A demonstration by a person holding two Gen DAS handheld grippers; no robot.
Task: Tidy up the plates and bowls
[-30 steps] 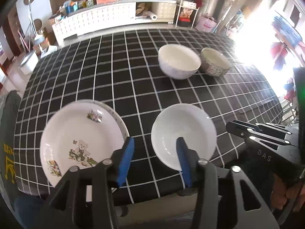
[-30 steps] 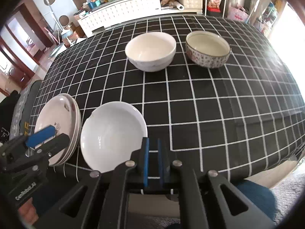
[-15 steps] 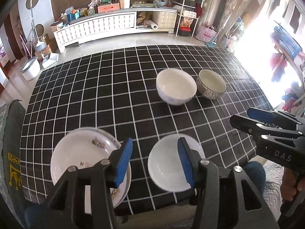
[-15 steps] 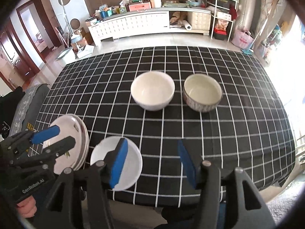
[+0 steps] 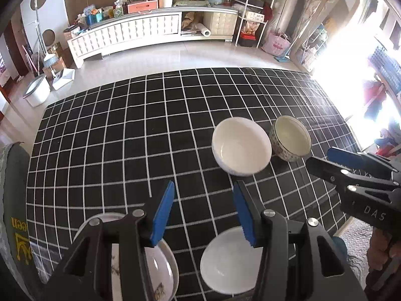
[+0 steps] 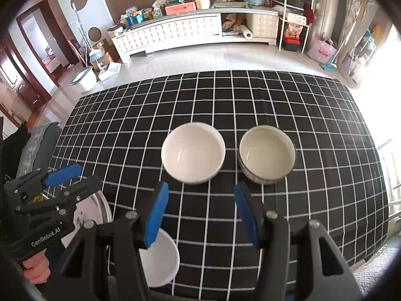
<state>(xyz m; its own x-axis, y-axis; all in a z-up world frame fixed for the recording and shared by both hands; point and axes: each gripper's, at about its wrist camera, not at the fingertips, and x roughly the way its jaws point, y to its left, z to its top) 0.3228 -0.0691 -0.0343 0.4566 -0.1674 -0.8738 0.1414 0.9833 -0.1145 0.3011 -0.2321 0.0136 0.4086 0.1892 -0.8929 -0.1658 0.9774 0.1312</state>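
At the left, near the front edge of the tabletop [image 6: 313, 130], sits a stack of plates [image 5: 160, 271] with little pictures on the top one. The left claw [image 5: 204, 213] hangs in the air above the black cloth with white squares. Its blue pads stand apart and nothing is between them. Just to the right of the plates sits a plain white shallow bowl [image 5: 230, 260], also near the front edge. The right claw [image 6: 200, 213] hangs over the cloth too. It is open, and it holds nothing. Farther back, in the middle of the cloth, stands a deep white bowl [image 6: 193, 153]. Just beside it on the right stands a patterned bowl [image 6: 267, 154]. The two deep bowls are close together but not touching.
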